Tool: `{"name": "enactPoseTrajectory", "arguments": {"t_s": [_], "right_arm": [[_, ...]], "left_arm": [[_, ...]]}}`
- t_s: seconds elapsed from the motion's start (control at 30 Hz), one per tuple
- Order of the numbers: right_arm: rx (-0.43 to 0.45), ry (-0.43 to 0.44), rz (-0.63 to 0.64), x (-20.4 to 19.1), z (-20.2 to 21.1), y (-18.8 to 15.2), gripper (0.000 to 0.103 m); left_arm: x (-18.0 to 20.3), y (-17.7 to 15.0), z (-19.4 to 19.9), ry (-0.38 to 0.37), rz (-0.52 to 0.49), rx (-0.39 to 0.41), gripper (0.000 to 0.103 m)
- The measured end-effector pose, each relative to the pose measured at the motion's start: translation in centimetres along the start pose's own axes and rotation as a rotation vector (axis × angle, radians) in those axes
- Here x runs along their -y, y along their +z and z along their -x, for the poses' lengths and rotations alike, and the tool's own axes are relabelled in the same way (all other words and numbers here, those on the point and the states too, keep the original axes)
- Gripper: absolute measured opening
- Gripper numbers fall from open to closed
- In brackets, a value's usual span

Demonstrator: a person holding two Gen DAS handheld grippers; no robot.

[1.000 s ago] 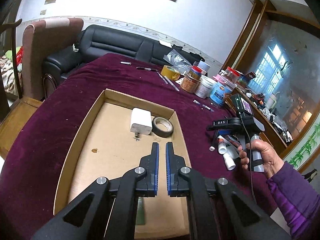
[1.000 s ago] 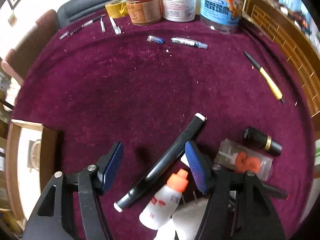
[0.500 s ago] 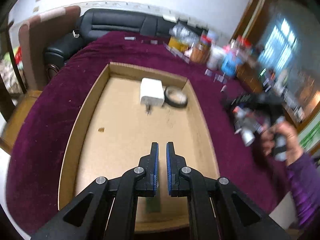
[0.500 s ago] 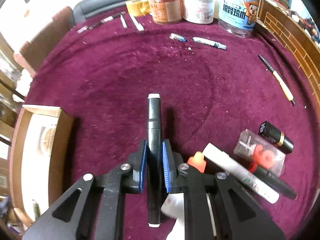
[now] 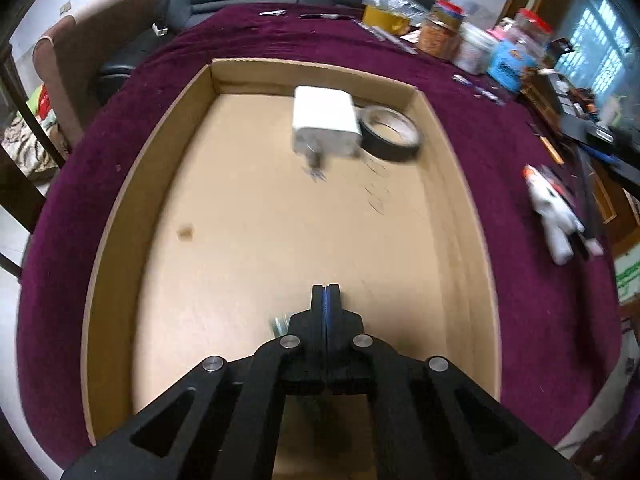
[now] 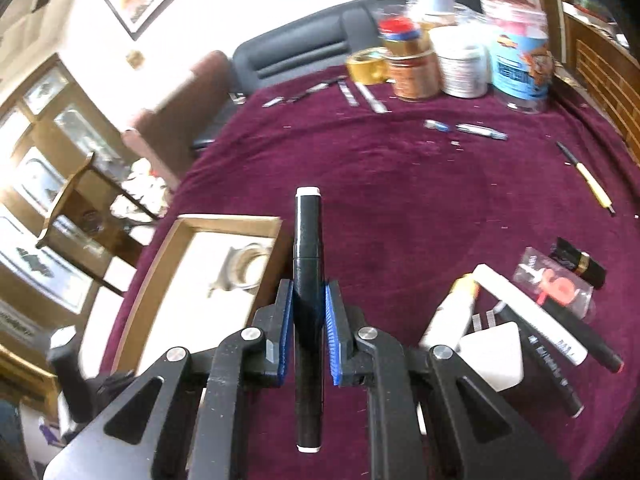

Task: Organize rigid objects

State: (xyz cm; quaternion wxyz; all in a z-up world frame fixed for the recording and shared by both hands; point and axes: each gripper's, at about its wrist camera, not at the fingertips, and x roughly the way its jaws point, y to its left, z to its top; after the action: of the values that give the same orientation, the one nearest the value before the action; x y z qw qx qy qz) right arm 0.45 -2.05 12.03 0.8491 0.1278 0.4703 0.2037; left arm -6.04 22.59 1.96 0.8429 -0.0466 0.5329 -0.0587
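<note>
The right gripper point(image 6: 307, 312) clamps a black marker point(image 6: 306, 264) between its blue pads, the marker's white-capped tip pointing ahead above the maroon cloth point(image 6: 400, 184). The left gripper point(image 5: 326, 294) is closed and empty over the cardboard box point(image 5: 120, 216); ahead lie a white charger point(image 5: 324, 118) and a tape roll point(image 5: 392, 132).

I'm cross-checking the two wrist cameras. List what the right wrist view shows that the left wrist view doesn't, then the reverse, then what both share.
Only the right wrist view: the right gripper shut on a black marker, a black lipstick tube, and a yellow pen lying on the cloth.

Only the left wrist view: the left gripper shut with nothing in it, over the box floor, and the white charger seen clearly beside the tape.

Both: the cardboard box, the black tape roll inside it, the maroon tablecloth, and the jars at the far edge.
</note>
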Motion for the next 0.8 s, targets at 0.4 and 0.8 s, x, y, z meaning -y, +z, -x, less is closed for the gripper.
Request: {"name": "enactPoseTrajectory", "arguments": {"t_s": [0.4,0.8], "right_arm": [[-0.148,0.137,0.071,-7.6,-4.9,-1.5,0.013],[-0.34,0.079,0.094,-15.2,-18.5,0.3,0.013]], "left_arm": [[-4.3,4.9,1.8,-0.077,0.164,0.117,0.015],[-12.0,-4.5,10.9,-0.098,0.317,0.355,0.063]]}}
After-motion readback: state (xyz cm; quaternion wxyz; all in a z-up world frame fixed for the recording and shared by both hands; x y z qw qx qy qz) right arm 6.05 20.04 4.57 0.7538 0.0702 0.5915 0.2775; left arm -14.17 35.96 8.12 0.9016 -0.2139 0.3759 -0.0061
